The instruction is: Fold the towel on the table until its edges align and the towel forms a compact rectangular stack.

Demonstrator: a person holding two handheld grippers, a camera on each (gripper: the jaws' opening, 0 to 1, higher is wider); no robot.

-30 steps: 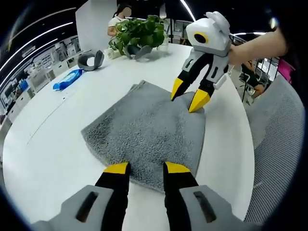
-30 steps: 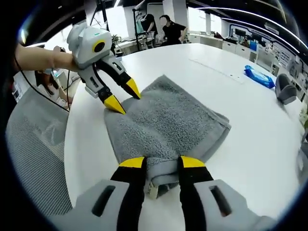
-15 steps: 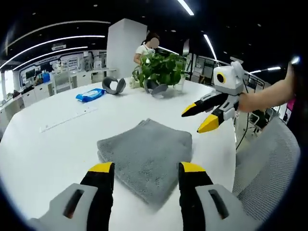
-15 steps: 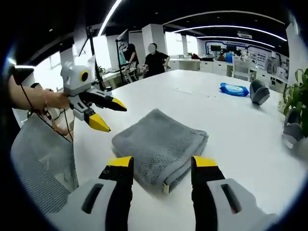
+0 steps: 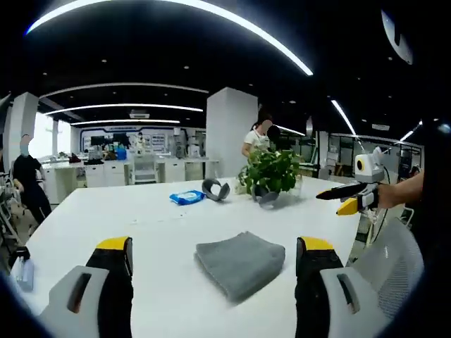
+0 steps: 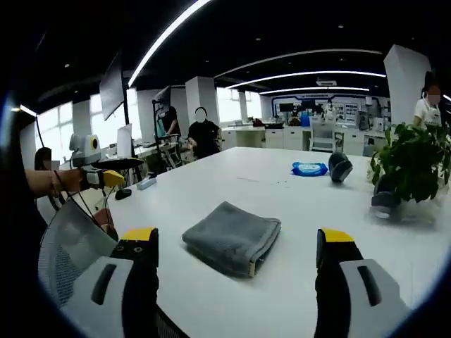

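Here the grey towel [image 5: 240, 263] lies folded in a compact stack on the white worktop [image 5: 106, 218], at lower centre of both views; the left gripper [image 5: 215, 262] and right gripper [image 6: 240, 253] both gape wide, holding nothing, clear of the towel.

i can read no text, label, brand or number anywhere i look. the blue packet [image 5: 187, 198] on the table [image 5: 84, 225] at about eleven o'clock of the towel [image 5: 240, 262] has markings too small to read, and the far wall displays are blurred.
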